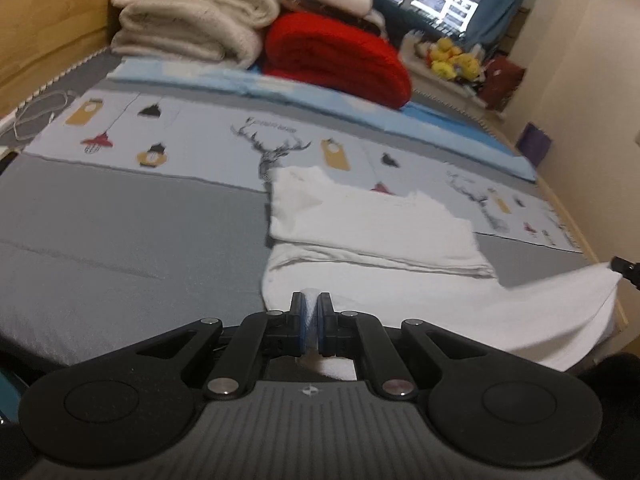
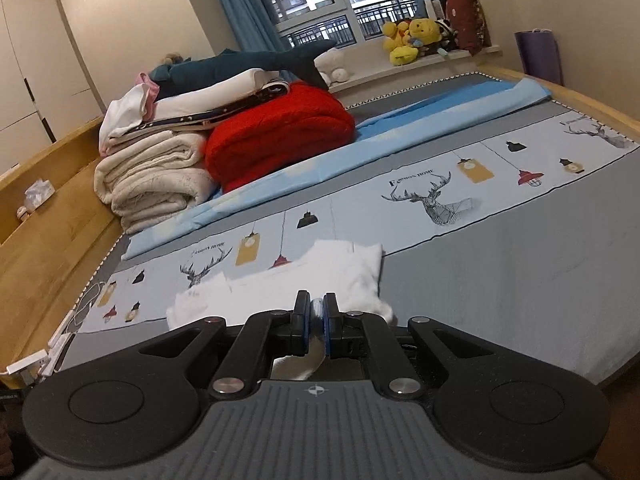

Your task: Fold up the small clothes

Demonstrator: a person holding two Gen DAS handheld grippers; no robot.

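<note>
A small white garment (image 1: 372, 224) lies partly folded on the grey bedspread (image 1: 120, 220). My left gripper (image 1: 311, 304) is shut on its near edge, white cloth pinched between the blue pads. In the left wrist view the cloth stretches right to my right gripper's tip (image 1: 624, 266). In the right wrist view my right gripper (image 2: 316, 306) is shut on another part of the same white garment (image 2: 336, 276), lifted slightly off the bedspread (image 2: 500, 272).
A red blanket (image 1: 340, 60) and cream blankets (image 1: 192, 16) are stacked at the head of the bed, on a blue sheet (image 2: 400, 120). Wooden bed frame (image 2: 52, 216) runs along the side. Plush toys (image 2: 412, 40) sit on the windowsill. A white cable (image 1: 36, 112) lies at the bed's edge.
</note>
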